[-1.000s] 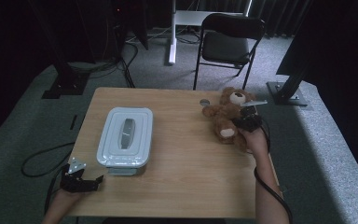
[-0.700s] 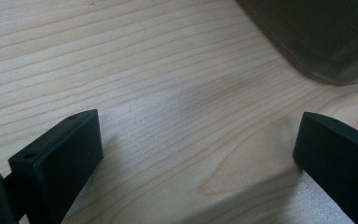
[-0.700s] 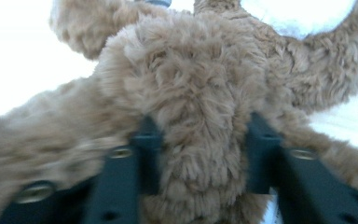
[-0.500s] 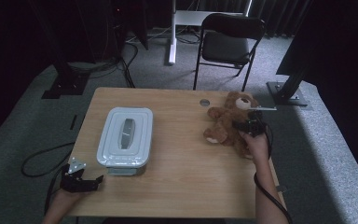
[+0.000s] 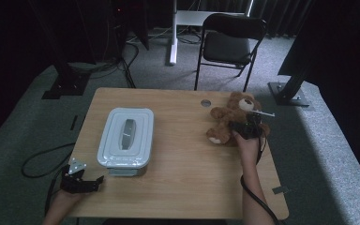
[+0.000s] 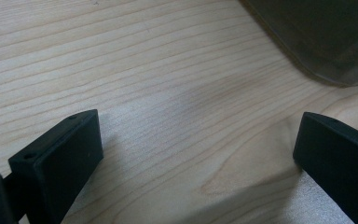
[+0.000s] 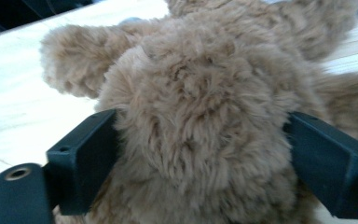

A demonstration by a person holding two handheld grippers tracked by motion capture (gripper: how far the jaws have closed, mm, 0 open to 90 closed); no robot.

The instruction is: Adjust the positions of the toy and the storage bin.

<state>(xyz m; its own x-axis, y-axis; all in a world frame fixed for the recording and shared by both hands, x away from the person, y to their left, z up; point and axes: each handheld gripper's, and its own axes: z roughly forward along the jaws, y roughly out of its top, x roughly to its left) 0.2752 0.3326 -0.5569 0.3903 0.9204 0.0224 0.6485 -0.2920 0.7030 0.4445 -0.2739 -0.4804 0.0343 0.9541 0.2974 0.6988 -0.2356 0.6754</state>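
Note:
A brown teddy bear [image 5: 228, 114] lies on the right side of the wooden table [image 5: 183, 178]. My right gripper [image 5: 239, 125] is at the bear's near side, held by a hand. In the right gripper view its jaws stand wide apart on either side of the bear's furry body [image 7: 200, 88], touching the fur; the right gripper [image 7: 203, 156] is open. My left gripper [image 5: 96, 183] rests at the table's front left corner, open, with bare wood between its jaws in the left gripper view [image 6: 198, 154]. A pale grey lidded container [image 5: 125, 136] stands just beyond it.
A corner of the container [image 6: 326, 37] appears at the top right of the left gripper view. A small round grommet [image 5: 206, 102] sits in the tabletop left of the bear. A black chair [image 5: 232, 42] stands behind the table. Cables trail off the table's near side.
My right gripper has pushed forward onto the bear, so its jaws now flank the body; the bear shifted slightly. The left gripper has stayed put.

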